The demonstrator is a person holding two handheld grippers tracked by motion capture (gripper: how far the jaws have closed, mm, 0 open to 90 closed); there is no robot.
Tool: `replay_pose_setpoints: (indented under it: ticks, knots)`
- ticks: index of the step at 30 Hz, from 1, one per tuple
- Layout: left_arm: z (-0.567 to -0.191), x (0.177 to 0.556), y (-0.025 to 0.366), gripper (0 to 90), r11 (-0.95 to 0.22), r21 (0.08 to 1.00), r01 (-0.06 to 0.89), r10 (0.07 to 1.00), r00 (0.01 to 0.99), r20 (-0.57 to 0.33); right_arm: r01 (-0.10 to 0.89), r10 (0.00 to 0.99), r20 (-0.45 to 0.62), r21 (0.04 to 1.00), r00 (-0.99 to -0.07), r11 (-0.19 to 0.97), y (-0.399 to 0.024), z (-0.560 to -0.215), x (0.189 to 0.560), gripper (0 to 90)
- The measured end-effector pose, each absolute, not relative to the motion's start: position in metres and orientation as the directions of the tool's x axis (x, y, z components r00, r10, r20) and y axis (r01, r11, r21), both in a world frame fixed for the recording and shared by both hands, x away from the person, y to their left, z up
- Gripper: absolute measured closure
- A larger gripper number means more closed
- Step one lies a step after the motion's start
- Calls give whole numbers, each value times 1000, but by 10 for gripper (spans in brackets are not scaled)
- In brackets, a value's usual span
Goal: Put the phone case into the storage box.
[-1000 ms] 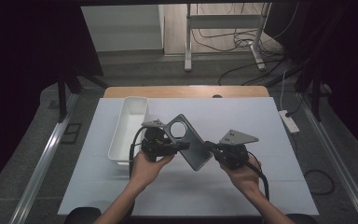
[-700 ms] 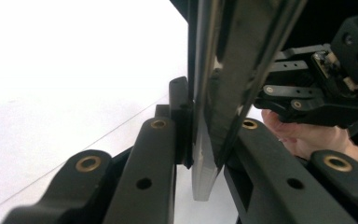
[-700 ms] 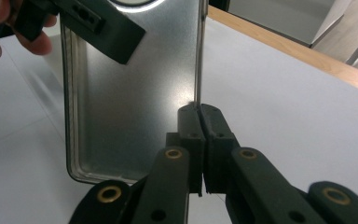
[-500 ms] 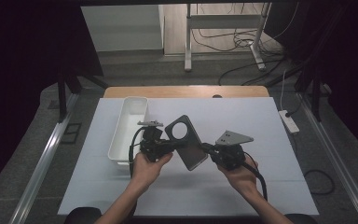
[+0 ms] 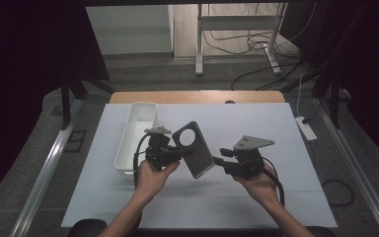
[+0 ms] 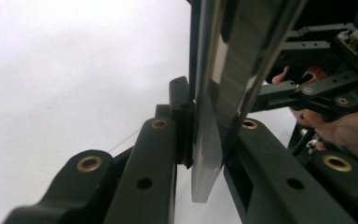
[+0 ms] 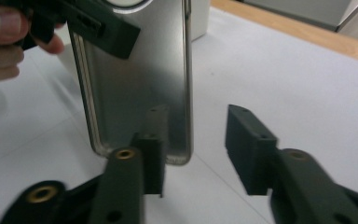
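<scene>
The phone case [image 5: 193, 149], a grey shell with a round camera hole near its far end, hangs tilted in the air above the white table [image 5: 276, 128], just right of the long white bin [image 5: 135, 136] that lies along the table's left side. Going from the left, the left gripper [image 5: 170, 152] pinches the case by its left edge, and in the left gripper view the two black jaws are pressed flat on either side of the thin wall [image 6: 209, 154]. To the right, the right gripper [image 5: 225, 159] sits at the case's near right corner; its jaws have just been opening and now stand apart, clear of the case [image 7: 140, 93], which rises just beyond one of them. This looks like a hand-over just finished, the left claw now carrying the case alone. The next move probably calls for drawing the right gripper back without knocking the corner, while the left keeps a firm pinch and swings leftward to the bin
</scene>
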State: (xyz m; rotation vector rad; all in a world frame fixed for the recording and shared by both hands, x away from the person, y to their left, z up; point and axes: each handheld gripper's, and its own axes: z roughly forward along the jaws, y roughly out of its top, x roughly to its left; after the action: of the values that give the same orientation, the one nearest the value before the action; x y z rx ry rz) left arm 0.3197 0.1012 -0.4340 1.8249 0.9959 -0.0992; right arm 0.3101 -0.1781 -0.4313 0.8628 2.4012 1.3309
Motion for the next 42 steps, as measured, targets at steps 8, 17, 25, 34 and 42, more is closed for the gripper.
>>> replay_pose_setpoints:
  ticks: [8,17,25,34,42]
  knots:
    - [-433,320,105,842,-210,742,637,579,693,-430,379,567,90,827,-818,415,-182,-432,314,350]
    - [-433,321,107,841,-274,748,605,526,745,-409,411,560,132,815,-818,409,-183,-433,316,194]
    - [-427,319,105,841,-320,760,565,477,790,-386,412,526,147,803,-837,431,-181,-434,316,168]
    - [-424,314,96,841,-367,771,520,394,838,-378,401,467,170,795,-868,455,-174,-437,314,231]
    - [-423,310,87,840,-390,782,486,338,866,-370,379,377,200,781,-904,496,-163,-440,309,388]
